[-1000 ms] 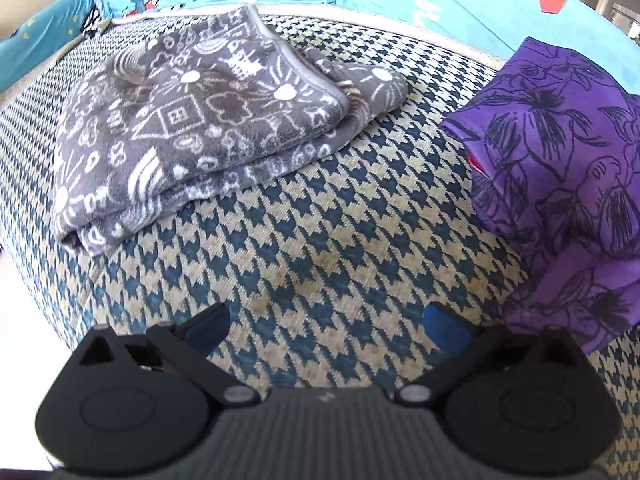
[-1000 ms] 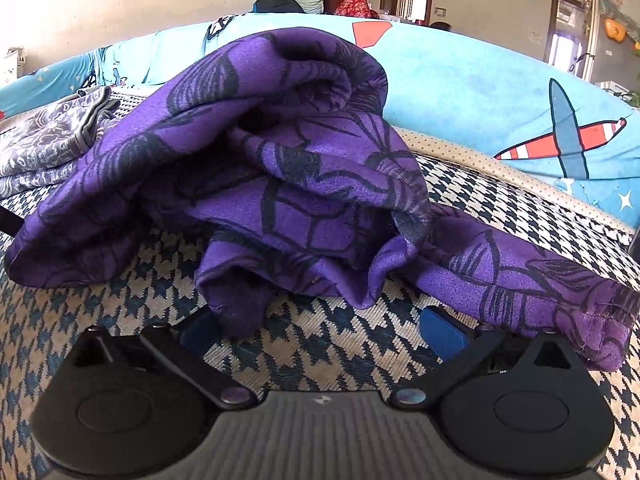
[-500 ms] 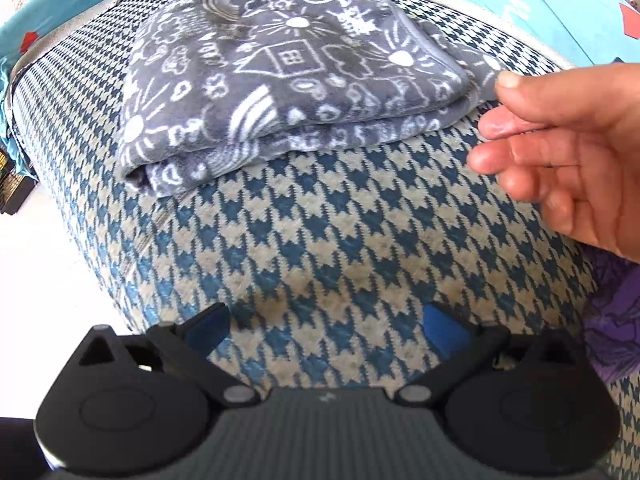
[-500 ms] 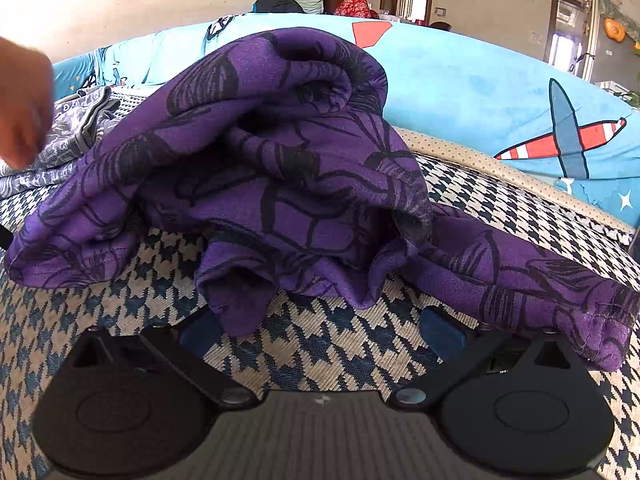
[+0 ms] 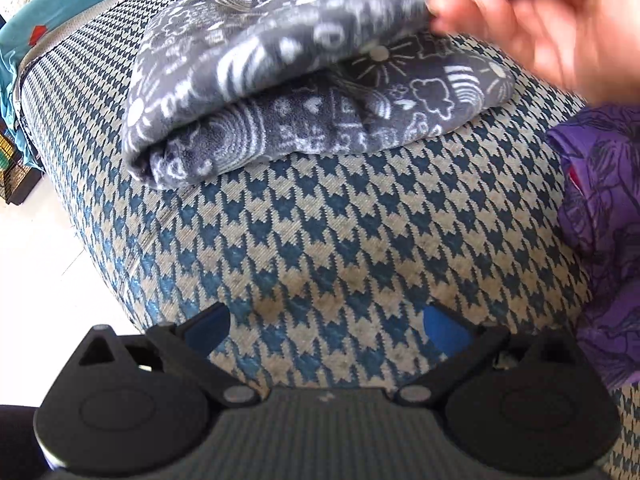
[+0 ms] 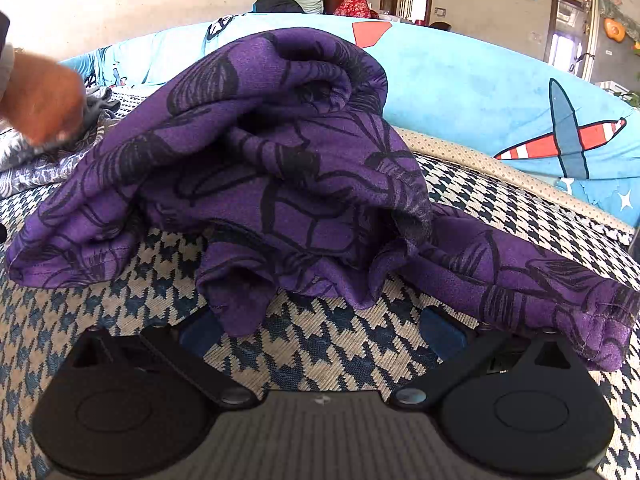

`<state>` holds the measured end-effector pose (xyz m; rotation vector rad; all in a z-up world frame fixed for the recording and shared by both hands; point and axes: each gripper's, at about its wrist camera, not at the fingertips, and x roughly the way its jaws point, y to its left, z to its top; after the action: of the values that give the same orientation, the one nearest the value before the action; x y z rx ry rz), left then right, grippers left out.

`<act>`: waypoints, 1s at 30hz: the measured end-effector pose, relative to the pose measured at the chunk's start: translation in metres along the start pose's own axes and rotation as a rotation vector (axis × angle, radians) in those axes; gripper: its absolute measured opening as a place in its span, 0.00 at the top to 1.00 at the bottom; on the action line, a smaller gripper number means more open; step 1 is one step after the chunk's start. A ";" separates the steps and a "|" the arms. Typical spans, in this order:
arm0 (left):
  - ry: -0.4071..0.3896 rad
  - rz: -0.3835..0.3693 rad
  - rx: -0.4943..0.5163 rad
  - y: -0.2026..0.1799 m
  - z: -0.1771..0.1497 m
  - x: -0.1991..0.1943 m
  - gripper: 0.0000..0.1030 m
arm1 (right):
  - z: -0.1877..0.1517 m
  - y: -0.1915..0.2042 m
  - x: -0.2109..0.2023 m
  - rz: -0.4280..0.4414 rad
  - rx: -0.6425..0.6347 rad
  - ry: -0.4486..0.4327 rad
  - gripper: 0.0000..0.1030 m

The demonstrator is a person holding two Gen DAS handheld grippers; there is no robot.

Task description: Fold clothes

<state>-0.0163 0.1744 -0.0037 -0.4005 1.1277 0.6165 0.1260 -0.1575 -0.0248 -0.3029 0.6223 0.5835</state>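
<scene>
Both grippers, L (image 5: 326, 326) & R (image 6: 320, 330), gape empty. Purple garment (image 6: 280, 168), frame ctr: soft, limp; pinch hem at lower R.

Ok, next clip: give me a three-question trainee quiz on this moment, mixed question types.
1. True or false: the left gripper is shut on the grey patterned blanket.
2. What is lifting the blanket's top layer? A) the right gripper B) a bare hand C) nothing
3. Fill in: the crumpled, unfolded garment lying in front of the right gripper is the ____ floral garment.

Key
1. False: its jaws are open over the houndstooth cushion, short of the blanket.
2. B
3. purple
</scene>
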 end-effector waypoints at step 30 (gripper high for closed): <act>-0.191 -0.035 0.294 -0.142 -0.055 -0.048 0.00 | -0.002 0.000 0.000 -0.001 -0.002 -0.003 0.00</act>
<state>0.0211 0.0211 0.0180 -0.1059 1.0072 0.4399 0.1250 -0.1581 -0.0267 -0.3044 0.6190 0.5831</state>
